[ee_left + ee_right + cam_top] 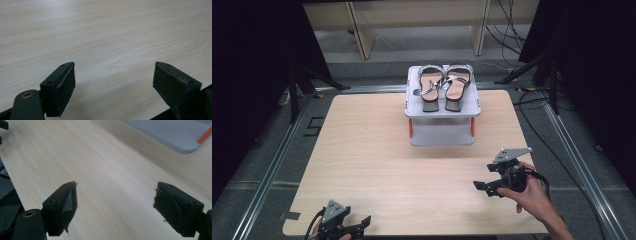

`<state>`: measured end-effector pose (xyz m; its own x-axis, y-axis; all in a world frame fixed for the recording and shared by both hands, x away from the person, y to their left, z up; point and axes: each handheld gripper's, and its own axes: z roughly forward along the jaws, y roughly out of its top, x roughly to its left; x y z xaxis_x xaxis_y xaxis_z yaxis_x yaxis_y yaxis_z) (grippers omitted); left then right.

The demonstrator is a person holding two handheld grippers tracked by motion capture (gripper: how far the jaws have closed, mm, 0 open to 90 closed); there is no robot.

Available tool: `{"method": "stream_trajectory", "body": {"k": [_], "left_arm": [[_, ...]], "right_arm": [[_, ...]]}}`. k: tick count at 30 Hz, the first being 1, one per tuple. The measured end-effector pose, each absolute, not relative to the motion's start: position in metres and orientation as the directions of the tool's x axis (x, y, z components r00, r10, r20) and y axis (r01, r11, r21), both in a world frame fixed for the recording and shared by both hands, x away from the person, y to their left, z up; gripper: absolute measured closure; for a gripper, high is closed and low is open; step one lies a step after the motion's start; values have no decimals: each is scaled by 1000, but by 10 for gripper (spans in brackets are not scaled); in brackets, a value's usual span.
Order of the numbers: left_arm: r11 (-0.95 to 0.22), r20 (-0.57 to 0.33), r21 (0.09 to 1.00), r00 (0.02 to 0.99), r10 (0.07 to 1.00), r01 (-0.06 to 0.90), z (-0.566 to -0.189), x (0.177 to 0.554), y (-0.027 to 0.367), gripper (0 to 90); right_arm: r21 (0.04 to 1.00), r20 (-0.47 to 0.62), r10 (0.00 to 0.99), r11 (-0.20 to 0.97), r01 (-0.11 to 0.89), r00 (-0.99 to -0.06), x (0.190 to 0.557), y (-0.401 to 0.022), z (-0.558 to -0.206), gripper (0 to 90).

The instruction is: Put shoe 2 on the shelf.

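A pair of silver-strapped sandals (443,87) with block heels sits side by side on the top shelf of a small grey rack (468,107) at the far middle of the wooden table (377,165). My left gripper (362,226) rests low at the table's near-left edge, open, with bare wood between its jaws (113,86). My right gripper (486,180), held in a hand at the near right, is open too and points left over bare wood (115,207). The rack's grey base corner (175,137) with an orange post lies ahead of it on the right.
The rack has a lower shelf (442,136) with orange posts at its sides. Dark curtains, tripod legs and cables surround the table. A pale wooden bench (422,20) stands beyond the far edge. Metal rails run along both table sides.
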<state>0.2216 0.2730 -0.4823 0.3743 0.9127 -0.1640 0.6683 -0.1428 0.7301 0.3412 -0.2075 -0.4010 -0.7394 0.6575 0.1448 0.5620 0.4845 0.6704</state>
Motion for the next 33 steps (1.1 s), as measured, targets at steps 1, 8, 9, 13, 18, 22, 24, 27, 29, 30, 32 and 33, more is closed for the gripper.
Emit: {"method": "stream_trajectory", "body": {"k": [1,8,9,13,18,22,24,27,29,30,32,33], "left_arm": [[-141,-163,731,372,914,667,-482,221,273,170],[-137,-169,734,375,912,665,-482,222,273,157],[-163,-145,729,383,912,665,-482,222,274,157],[-140,-170,737,381,909,661,-481,221,273,156],[-136,-175,747,390,904,650,-481,221,273,155],[-131,-179,753,391,903,645,-481,221,273,155],[-134,-174,752,391,904,645,-481,221,273,155],[-139,-170,753,394,903,643,-481,221,272,155],[-146,-167,756,404,900,638,-481,220,273,155],[-146,-166,757,404,899,637,-480,220,272,155],[-169,-147,751,411,900,639,-480,220,274,155],[-170,-146,750,412,899,639,-480,220,274,155]], "right_arm": [[663,150,666,480,574,-731,339,-208,-402,187],[667,141,669,481,570,-730,332,-216,-411,183],[662,161,681,462,590,-714,328,-216,-412,189],[664,161,668,471,581,-726,324,-219,-420,192],[649,130,663,505,568,-738,317,-217,-425,184],[644,110,663,520,561,-741,313,-214,-429,184],[638,111,657,528,560,-746,312,-215,-430,187],[633,161,667,496,595,-727,309,-217,-435,189],[626,165,672,494,603,-722,308,-218,-440,186],[625,138,666,516,586,-733,308,-219,-440,181],[620,143,673,510,596,-726,305,-218,-441,182],[626,139,667,514,587,-732,304,-219,-441,183]]}}
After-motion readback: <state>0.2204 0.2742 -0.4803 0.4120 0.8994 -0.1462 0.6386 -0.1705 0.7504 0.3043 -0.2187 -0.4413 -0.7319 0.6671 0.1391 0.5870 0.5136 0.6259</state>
